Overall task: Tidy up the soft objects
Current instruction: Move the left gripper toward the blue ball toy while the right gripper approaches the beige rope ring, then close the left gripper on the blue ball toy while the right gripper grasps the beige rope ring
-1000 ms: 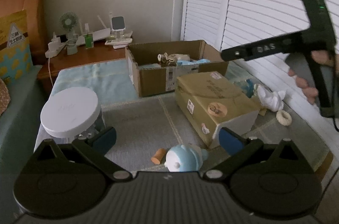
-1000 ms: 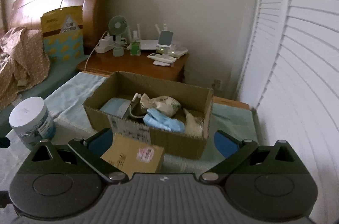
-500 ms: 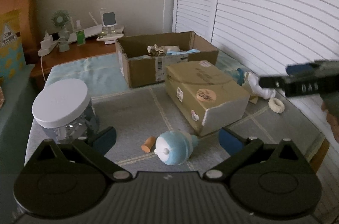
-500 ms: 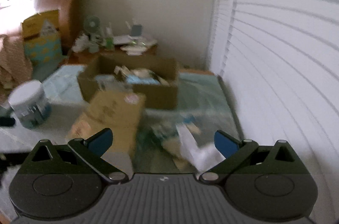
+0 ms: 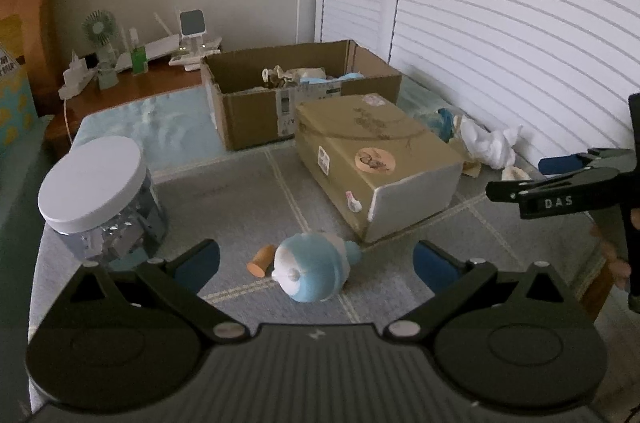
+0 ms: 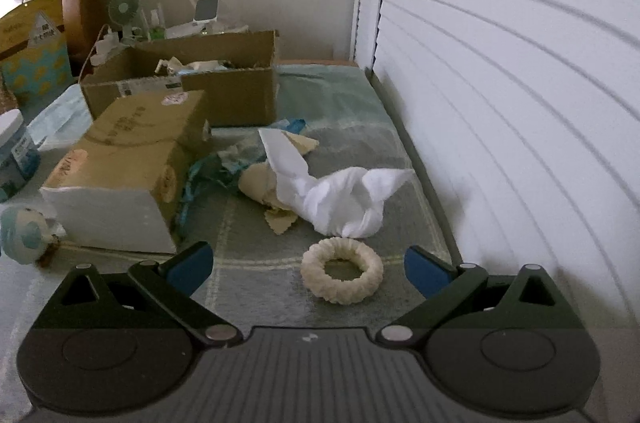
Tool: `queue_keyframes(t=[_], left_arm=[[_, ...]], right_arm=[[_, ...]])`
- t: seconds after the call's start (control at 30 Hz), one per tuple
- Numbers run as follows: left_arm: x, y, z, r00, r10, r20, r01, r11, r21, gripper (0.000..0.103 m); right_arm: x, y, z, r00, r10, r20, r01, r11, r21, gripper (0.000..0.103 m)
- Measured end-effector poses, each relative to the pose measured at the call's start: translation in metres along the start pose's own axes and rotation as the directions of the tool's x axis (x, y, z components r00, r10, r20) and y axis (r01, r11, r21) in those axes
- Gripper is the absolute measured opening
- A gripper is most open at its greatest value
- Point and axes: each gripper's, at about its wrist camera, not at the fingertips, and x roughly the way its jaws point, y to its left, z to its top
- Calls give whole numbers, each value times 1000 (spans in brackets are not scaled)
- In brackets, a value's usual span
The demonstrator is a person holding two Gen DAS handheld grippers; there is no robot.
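My right gripper stands wide apart and empty, with a cream scrunchie ring lying flat on the grey mat between its fingers. Just beyond the ring a crumpled white cloth rests against cream and teal fabric scraps. My left gripper is likewise spread wide and empty, with a blue-and-white plush toy on the mat between its fingers. Farther off sits a closed tan box, then an open cardboard box holding soft items.
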Motion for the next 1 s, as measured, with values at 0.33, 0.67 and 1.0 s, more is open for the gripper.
queue_keyframes(t=[0.33, 0.67, 1.0], left_arm=[[13, -5, -4, 999, 33, -38, -32, 999, 24, 102], [25, -7, -6, 996, 63, -60, -62, 998, 23, 71], [28, -10, -6, 997, 59, -51, -58, 998, 21, 69]], right_arm=[[15, -4, -9, 1000, 3, -29, -3, 1000, 0, 103], [16, -3, -14, 1000, 9, -17, -9, 1000, -6, 103], [14, -1, -13, 1000, -3, 4, 3, 1000, -22, 93]])
